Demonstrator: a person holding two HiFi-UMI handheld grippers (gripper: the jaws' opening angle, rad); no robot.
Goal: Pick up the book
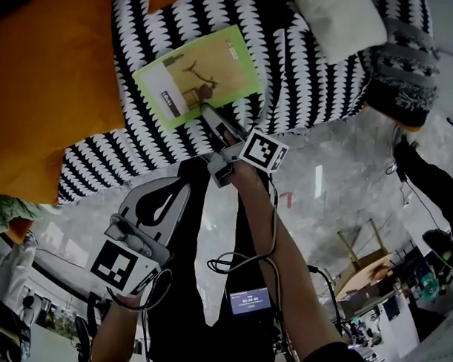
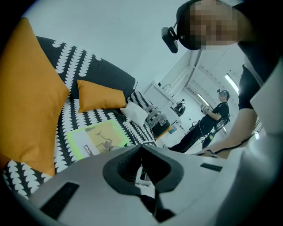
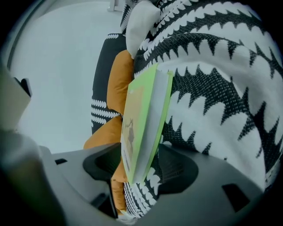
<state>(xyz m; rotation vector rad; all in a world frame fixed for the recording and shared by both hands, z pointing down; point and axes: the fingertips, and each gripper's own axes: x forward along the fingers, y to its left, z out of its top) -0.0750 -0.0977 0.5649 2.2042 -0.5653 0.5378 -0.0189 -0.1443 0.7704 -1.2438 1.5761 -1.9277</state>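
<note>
Patterned sofa | book flat | orange cushion beside | white pillow near

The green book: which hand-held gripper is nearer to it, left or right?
Right. The right hand-held gripper is at the near edge of the book, its open jaws on either side of that edge. The left hand-held gripper is farther back, clear of the book, jaws together.
</note>
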